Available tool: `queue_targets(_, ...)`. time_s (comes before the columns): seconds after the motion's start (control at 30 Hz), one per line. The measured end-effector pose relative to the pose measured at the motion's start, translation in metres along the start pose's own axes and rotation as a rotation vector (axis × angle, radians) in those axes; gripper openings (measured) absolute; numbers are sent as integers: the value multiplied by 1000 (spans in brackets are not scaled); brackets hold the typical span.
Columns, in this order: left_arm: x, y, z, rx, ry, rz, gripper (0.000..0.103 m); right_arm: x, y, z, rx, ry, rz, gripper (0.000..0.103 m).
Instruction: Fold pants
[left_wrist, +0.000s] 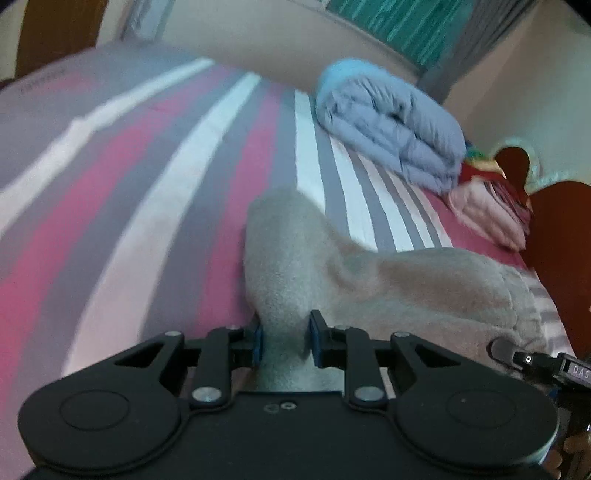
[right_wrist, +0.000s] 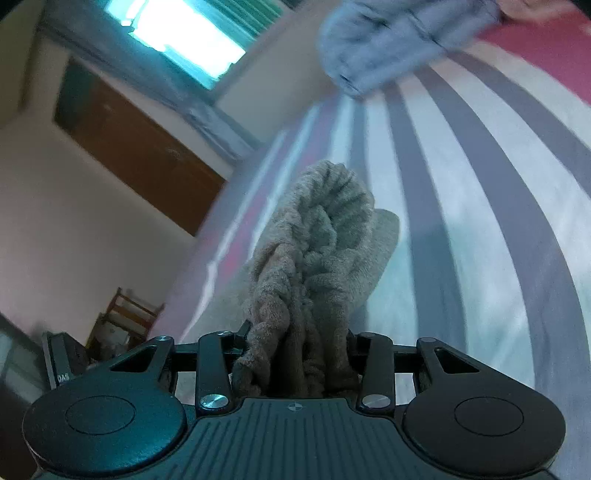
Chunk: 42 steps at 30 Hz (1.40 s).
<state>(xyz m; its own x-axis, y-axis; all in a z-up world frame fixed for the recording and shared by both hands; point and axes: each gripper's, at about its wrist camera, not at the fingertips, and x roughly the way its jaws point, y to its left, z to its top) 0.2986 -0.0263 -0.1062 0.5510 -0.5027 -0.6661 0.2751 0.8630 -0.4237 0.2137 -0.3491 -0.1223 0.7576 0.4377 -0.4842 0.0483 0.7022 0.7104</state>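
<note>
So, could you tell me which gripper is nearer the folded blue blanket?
Hard to say. Left gripper and right gripper each grip the pants, the blanket lying ahead.

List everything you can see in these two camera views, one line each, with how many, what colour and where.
pants: one, grey-beige fleece, bunched on the bed, pinched by both claws
bedspread: one, pink, grey and white stripes, covering the bed
folded blanket: one, pale blue, at the far end of the bed by the wall
folded cloths: a small stack, pink with red and other colours, beside the blue blanket
headboard: one, dark brown wood, at the bed's edge
window: one, bright, with green blinds, high on the wall
door: one, brown wood, in the cream wall
wooden rack: one, brown, on the floor beyond the bed
left claw: black with blue pads, shut on a fold of pants
right claw: black, shut on the gathered waistband
</note>
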Motion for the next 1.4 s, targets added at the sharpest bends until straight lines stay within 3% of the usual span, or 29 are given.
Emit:
queue_targets(0.07, 10, 2, 1, 27, 23, 37, 13, 11, 1, 3, -3, -11, -1, 41)
queue_targets(0.13, 30, 5, -10, 48, 84, 76, 14, 27, -13, 3, 19, 41, -5, 42)
queue_targets(0.17, 45, 7, -19, 62, 129, 115, 22, 35, -22, 1, 22, 72, -33, 47)
queue_targets(0.2, 57, 8, -27, 72, 157, 165, 27, 41, -31, -1, 26, 101, -82, 52)
queue_targets(0.27, 61, 7, -35, 78, 128, 202, 39, 64, -43, -14, 0, 171, -237, 61)
queue_targets(0.3, 59, 5, -35, 70, 122, 213, 39, 67, -44, -19, -17, 170, -274, 64)
queue_targets(0.4, 46, -5, -33, 107, 113, 228, 44, 48, -27, -28, -54, 86, -295, 65)
queue_targets(0.43, 37, -10, -33, 133, 97, 241, 53, 38, -15, -29, -98, 54, -322, 65)
queue_targets(0.47, 25, -15, -34, 157, 69, 248, 69, 31, -1, -25, -146, 14, -341, 66)
queue_targets(0.53, 9, -23, -35, 185, 21, 257, 79, 15, 25, -26, -250, -70, -361, 75)
queue_targets(0.63, 2, -37, -47, 216, 44, 226, 79, 7, 63, -43, -379, -120, -306, 78)
queue_targets(0.77, 10, -38, -75, 224, 103, 236, 77, 25, 61, -78, -349, -31, -278, 78)
queue_targets(0.83, 22, -35, -89, 232, 145, 270, 80, 38, 37, -94, -305, 22, -317, 77)
queue_targets(0.9, 21, -35, -96, 245, 130, 284, 82, 42, 22, -103, -304, 39, -372, 77)
queue_targets(1.0, 0, -34, -94, 203, 115, 291, 77, 36, 35, -106, -366, 59, -404, 77)
queue_targets(1.13, -35, -46, -89, 192, 50, 318, 84, -8, 64, -98, -272, -60, -311, 77)
queue_targets(1.23, -64, -59, -93, 191, 14, 317, 90, -39, 84, -99, -257, -139, -288, 78)
queue_targets(1.3, -84, -70, -99, 210, -11, 325, 92, -59, 97, -109, -234, -182, -300, 94)
queue_targets(1.4, -114, -86, -109, 251, -59, 351, 97, -82, 115, -110, -231, -237, -290, 95)
